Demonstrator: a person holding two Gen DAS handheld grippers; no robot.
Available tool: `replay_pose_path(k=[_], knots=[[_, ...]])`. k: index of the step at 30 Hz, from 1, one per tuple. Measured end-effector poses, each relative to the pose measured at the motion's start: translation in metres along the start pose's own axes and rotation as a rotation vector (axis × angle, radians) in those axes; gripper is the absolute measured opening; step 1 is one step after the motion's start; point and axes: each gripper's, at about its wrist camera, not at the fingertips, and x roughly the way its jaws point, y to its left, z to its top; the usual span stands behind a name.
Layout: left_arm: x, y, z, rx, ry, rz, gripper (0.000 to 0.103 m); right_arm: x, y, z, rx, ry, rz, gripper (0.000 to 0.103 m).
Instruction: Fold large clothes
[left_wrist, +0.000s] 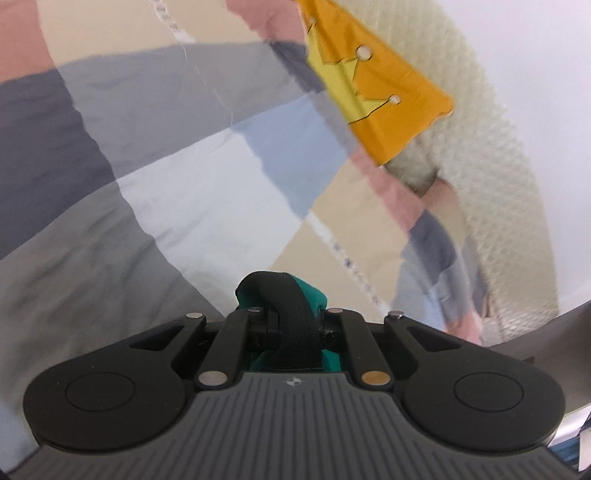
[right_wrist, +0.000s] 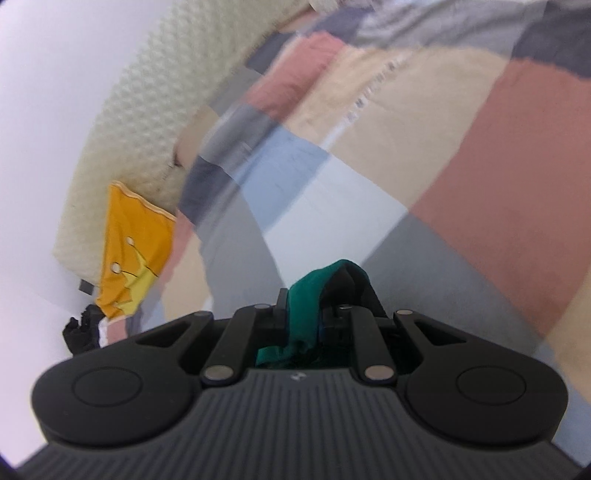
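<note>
Bottom centre, both views: left gripper and right gripper, each narrowed onto a bunched edge of the teal fabric garment with black trim. Beyond, mid-frame: patchwork bedspread of grey, blue, beige and pink squares. Farthest, upper frame: orange crown-print cushion against cream quilted headboard. Judged early in the task: garment gripped, no finished fold visible, laying out and folding still ahead.

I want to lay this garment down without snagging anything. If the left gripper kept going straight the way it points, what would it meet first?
Most likely the patchwork bedcover: past the left gripper, shut on the green garment, only its pale and grey squares lie ahead. The orange pillow sits off to the right. Depth is unclear.
</note>
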Motion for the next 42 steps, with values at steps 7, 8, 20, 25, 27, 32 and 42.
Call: replay_pose_path(k=[7,8,20,25,27,32,42], knots=[[0.05,0.017,0.004,0.01,0.051,0.032,0.012,0.037,-0.03,-0.005,0.107,0.052,-0.018,0.016],[0.052,0.016,0.004,0.016,0.053,0.035,0.012,0.039,-0.031,-0.006,0.106,0.055,-0.02,0.016],[0.011,-0.011,-0.004,0.135,0.054,-0.115,0.071,0.009,-0.007,-0.006,-0.003,0.058,0.057,0.057],[-0.017,-0.035,-0.015,0.224,0.008,-0.196,0.077,-0.019,0.026,-0.015,-0.159,0.053,0.204,0.078],[-0.023,-0.047,-0.025,0.293,0.019,-0.211,0.078,-0.029,0.041,-0.025,-0.241,0.055,0.262,0.078],[-0.024,-0.074,-0.061,0.504,0.088,-0.16,0.078,-0.024,0.072,-0.056,-0.448,0.107,0.231,0.062],[0.034,-0.077,-0.098,0.709,0.11,0.094,0.078,0.022,0.075,-0.069,-0.716,0.03,-0.125,0.047]])
